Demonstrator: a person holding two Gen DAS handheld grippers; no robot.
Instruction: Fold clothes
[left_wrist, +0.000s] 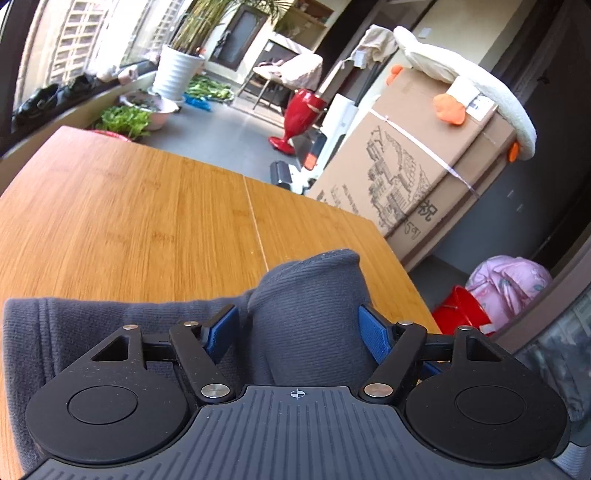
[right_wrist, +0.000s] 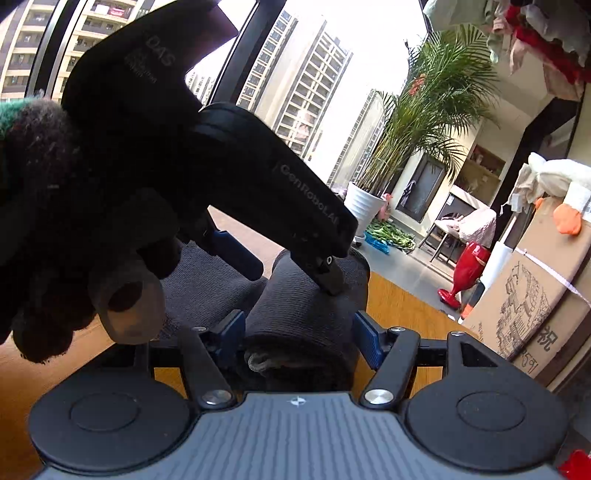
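Observation:
A dark grey knit garment (left_wrist: 310, 306) lies bunched on the wooden table (left_wrist: 147, 221). In the left wrist view my left gripper (left_wrist: 301, 328) has its blue pads on both sides of a raised fold of the garment, pads wide apart with cloth filling the gap. In the right wrist view my right gripper (right_wrist: 299, 336) stands the same way around a rolled fold of the garment (right_wrist: 295, 317). The left gripper's black body (right_wrist: 229, 177), held by a gloved hand (right_wrist: 48, 221), shows just ahead, its tip pressing on the same fold.
A large cardboard box (left_wrist: 417, 162) with a white plush goose (left_wrist: 461, 70) on it stands right of the table. A red bucket (left_wrist: 458, 310) and pink bundle (left_wrist: 509, 280) sit on the floor. A potted palm (right_wrist: 373, 206) and red vase (right_wrist: 465, 273) stand farther back.

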